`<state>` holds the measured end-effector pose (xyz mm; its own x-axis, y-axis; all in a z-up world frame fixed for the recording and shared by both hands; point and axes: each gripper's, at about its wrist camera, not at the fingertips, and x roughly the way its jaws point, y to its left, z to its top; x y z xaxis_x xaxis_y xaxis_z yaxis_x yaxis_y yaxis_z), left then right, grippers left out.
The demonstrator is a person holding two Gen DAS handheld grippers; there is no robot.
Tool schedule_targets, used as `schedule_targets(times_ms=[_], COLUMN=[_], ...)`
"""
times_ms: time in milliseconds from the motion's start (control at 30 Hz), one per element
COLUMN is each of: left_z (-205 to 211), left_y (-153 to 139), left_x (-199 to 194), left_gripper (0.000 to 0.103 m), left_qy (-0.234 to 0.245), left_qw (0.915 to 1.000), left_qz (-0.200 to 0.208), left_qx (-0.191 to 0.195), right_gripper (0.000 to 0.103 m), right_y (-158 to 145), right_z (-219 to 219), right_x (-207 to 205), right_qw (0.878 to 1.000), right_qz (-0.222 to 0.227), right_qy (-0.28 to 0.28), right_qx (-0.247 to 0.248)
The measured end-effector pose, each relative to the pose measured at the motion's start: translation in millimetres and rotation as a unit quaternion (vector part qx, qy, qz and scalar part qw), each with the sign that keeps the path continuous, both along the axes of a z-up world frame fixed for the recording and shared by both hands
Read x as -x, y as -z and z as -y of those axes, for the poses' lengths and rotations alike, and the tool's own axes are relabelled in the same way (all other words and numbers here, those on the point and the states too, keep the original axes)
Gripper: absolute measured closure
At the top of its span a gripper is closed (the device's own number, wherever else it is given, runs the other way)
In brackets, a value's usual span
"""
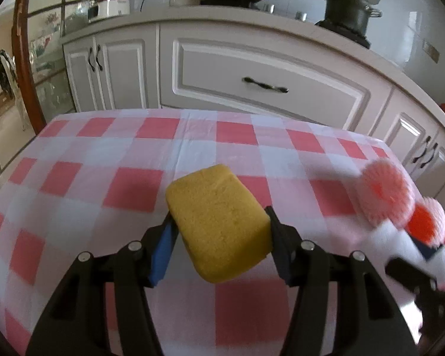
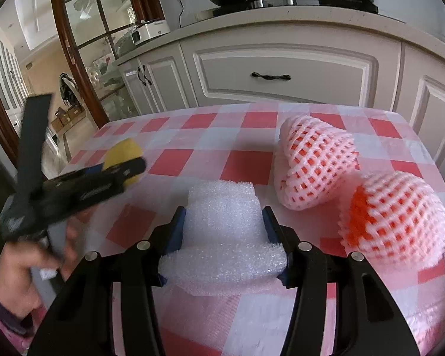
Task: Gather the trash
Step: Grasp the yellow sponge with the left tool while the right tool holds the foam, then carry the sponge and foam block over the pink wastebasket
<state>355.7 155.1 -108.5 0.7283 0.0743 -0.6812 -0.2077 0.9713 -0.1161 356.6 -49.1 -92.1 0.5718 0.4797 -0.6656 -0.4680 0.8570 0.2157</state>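
Two netted fruits (image 2: 317, 166) (image 2: 394, 216) — one sponge (image 1: 219, 222), one foam sheet (image 2: 222, 237) gripped.

Yellow sponge (image 1: 219, 222), white foam sheet (image 2: 222, 237), pink-netted orange fruits (image 2: 317, 166), red-and-white checked tablecloth (image 1: 103, 163).

Right tool (image 2: 222, 216) clamps white foam sheet (image 2: 222, 237) beside two netted oranges (image 2: 317, 166).

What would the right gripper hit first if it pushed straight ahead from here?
Probably nothing: beyond the white foam in the right gripper lies bare tablecloth. The netted fruits sit off to its right. Depth is uncertain.
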Motion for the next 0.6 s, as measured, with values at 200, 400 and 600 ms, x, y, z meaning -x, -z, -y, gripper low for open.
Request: schedule_targets(times_ms=[200, 400, 600], left_z=[13, 30, 56], left_y=[-15, -31, -38], left_x=[60, 122, 165], left_gripper=[0.047, 0.047, 0.047], left_qy=[0.005, 0.027, 0.052], left_qw=[0.9993, 0.9965, 0.993], left_qz=[0.036, 0.078, 0.101], left_qx=[0.002, -0.009, -0.033], right_gripper=[0.053, 0.053, 0.053], right_y=[-12, -19, -29], right_z=[7, 19, 35], right_x=[34, 78, 124], right_qw=[1.0, 1.0, 0.999], right_qz=[0.015, 0.027, 0.047], right_qy=[0.002, 0.005, 0.01], right_qx=[0.004, 0.006, 0.009])
